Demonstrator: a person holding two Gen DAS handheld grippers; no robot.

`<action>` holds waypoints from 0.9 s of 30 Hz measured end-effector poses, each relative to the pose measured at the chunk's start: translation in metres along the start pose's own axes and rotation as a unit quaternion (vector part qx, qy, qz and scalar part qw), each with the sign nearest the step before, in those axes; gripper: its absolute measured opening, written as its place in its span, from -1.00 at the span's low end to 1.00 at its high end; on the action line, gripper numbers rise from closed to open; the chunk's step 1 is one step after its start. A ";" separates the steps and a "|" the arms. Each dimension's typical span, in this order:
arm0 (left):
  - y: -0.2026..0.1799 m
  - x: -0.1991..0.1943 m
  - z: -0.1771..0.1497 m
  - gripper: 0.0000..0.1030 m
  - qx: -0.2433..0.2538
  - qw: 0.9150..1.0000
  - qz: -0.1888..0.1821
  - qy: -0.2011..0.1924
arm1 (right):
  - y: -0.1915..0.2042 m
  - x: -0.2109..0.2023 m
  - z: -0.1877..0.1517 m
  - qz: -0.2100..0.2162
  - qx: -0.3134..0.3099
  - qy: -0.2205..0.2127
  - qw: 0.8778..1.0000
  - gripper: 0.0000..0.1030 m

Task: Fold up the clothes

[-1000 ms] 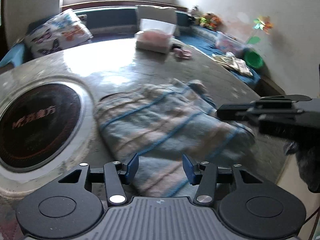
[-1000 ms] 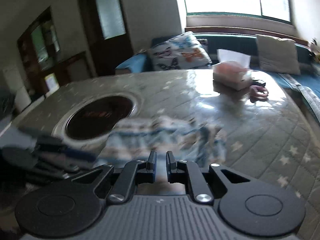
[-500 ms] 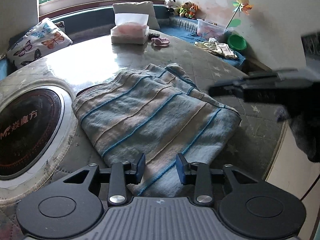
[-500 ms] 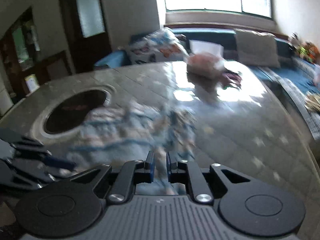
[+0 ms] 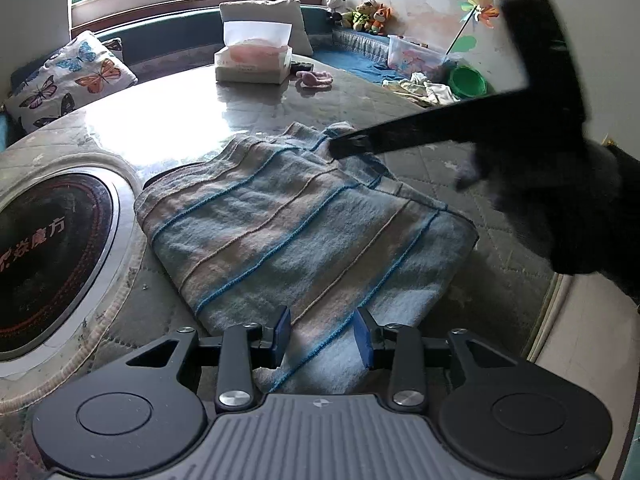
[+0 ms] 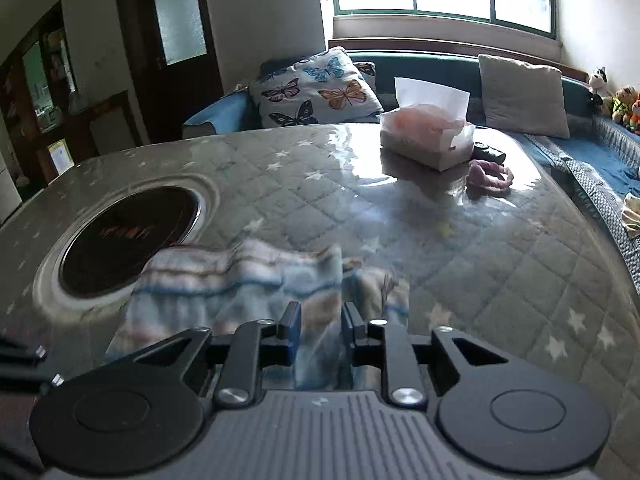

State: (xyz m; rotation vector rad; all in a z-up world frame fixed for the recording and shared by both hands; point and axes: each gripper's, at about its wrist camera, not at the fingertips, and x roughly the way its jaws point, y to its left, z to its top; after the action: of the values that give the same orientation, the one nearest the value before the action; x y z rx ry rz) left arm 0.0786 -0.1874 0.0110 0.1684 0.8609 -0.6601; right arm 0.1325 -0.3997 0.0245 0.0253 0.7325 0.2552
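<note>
Covering the round table (image 5: 432, 168) is a quilted grey cloth with pale stars under a glossy clear sheet; a dark circular cooktop (image 5: 44, 264) with red characters is set into it, ringed in light trim.

Item, nearest: left gripper (image 5: 322, 336), jaws spread wide with blue pads, hovering over the near edge of the garment and closed on nothing.

Item: striped garment (image 5: 304, 236), blue and beige bands, folded into a rough rectangle, lying flat on the table just beside the cooktop.

Item: right gripper (image 6: 320, 332), jaws parted with a moderate gap; blurred striped fabric shows between them, but whether they touch it cannot be told. In the left wrist view its dark fingertip sits at the garment's far corner (image 5: 352, 146).

Item, farther: tissue box (image 5: 253, 63) with a white sheet standing up, a pink fabric loop (image 5: 315, 79) just beside it, and a small dark object (image 6: 489, 153) near both.

Item, beyond the table: blue bench seating with a butterfly-print cushion (image 5: 66, 80), a plain grey cushion (image 6: 522, 94), soft toys (image 5: 362, 10), a green bowl (image 5: 467, 82), a paper pinwheel (image 5: 482, 4). Window above; dark wooden door (image 6: 172, 36) to one side.
</note>
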 end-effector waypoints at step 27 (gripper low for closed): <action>0.078 0.024 0.055 -0.35 -0.066 0.994 0.082 -0.040 | -0.004 0.024 0.001 -0.052 0.000 -0.002 0.999 -0.91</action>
State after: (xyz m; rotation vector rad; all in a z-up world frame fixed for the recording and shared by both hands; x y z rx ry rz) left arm 0.1729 -0.1587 0.0193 0.0909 0.8017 -0.4523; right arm 0.1512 -0.3981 0.0094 -0.0130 0.7269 0.1560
